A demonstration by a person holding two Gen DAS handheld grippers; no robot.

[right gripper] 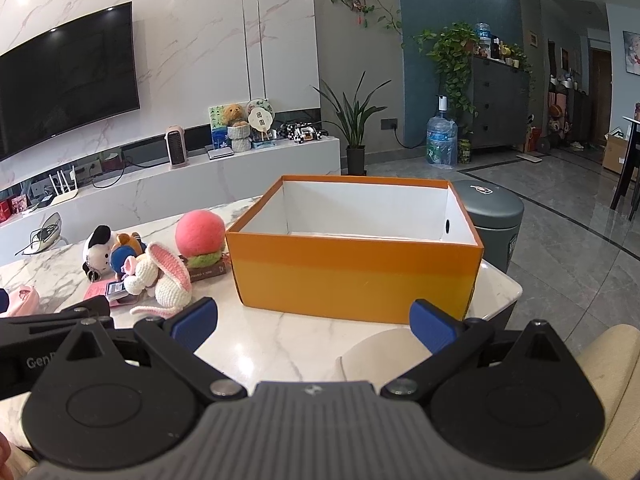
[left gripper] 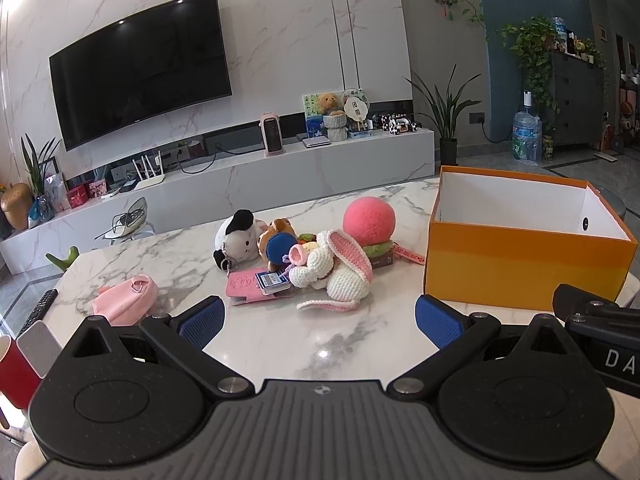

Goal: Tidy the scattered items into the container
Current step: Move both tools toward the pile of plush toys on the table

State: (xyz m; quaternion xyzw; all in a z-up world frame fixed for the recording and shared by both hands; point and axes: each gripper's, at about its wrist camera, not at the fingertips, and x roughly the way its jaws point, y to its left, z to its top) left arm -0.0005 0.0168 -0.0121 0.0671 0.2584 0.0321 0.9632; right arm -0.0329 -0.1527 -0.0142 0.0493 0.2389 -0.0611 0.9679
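A: How do the tools stand?

B: The left tool (left gripper: 318,316) is spread wide with nothing between its blue pads, hanging over the marble counter (left gripper: 340,344). The right tool (right gripper: 314,320) is just as released, also empty.

A: And the container?

B: The orange box (right gripper: 352,276) sits straight ahead of the right tool, open, its white inside bare as far as shows. From the left tool it lies ahead to the right.

A: The scattered items?

B: Ahead of the left tool, bunched together: a crocheted rabbit (left gripper: 340,276), a pink ball (left gripper: 369,220), a black-and-white plush (left gripper: 238,240), a pink card holder (left gripper: 252,286). A pink pouch (left gripper: 126,298) lies apart, ahead to its left.
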